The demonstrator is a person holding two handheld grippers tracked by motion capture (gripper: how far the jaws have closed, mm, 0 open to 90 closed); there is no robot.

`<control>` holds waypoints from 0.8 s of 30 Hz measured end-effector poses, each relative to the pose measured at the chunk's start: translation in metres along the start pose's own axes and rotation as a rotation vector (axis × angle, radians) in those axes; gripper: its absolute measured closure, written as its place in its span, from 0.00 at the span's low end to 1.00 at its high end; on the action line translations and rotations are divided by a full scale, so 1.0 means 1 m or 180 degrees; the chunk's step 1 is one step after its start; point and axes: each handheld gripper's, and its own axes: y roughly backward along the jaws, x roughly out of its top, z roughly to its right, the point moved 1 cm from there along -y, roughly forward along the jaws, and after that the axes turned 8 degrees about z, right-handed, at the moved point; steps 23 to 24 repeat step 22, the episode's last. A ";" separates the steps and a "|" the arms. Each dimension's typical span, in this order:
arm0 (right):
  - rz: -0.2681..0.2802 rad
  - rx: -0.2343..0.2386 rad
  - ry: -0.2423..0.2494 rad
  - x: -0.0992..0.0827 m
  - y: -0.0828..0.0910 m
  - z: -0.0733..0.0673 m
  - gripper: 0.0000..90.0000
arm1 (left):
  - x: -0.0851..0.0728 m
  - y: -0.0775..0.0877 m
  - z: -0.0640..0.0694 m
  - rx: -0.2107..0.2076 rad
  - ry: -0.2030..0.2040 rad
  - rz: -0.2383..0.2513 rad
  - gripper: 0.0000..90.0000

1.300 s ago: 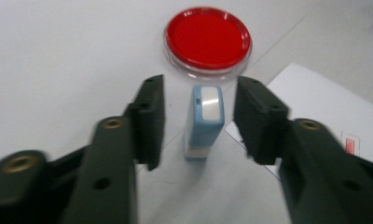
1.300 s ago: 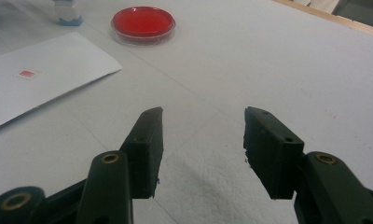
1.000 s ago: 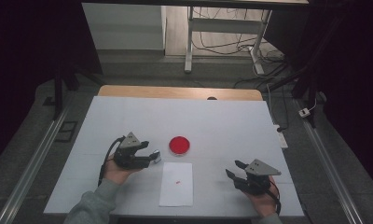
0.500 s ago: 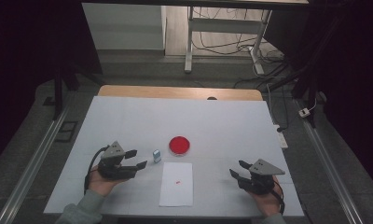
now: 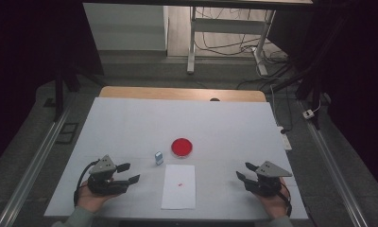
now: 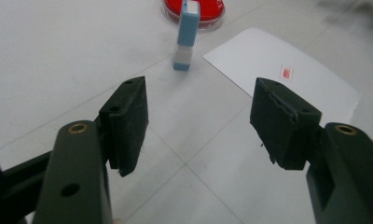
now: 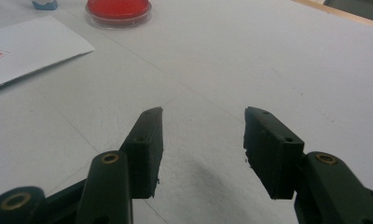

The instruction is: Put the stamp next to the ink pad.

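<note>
Now the stamp [image 5: 158, 158] stands upright — left hand-held gripper [image 5: 128, 173] empty.

A lab recording bench

You work at a white-topped wooden table [image 5: 130, 118] between grey metal floor rails [image 5: 31, 165], with loose black cables [image 5: 234, 45] under a grey-framed desk [image 5: 192, 42] and dark surroundings.

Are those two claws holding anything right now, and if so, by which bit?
Nothing is held. The left gripper and the right gripper are both open with bare table between their jaws. The stamp stands free beside the paper.
</note>
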 end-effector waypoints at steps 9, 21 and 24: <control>0.0025 0.0032 0.0032 0.001 0.000 -0.002 0.52 | 0.000 -0.002 0.001 -0.0018 -0.0015 -0.0023 0.42; 0.0033 0.0045 0.0027 0.001 -0.001 -0.002 0.52 | -0.001 -0.002 0.000 -0.0002 -0.0004 -0.0030 0.41; 0.0031 0.0045 0.0028 0.001 -0.001 -0.002 0.52 | -0.001 -0.002 0.000 0.0000 -0.0003 -0.0030 0.41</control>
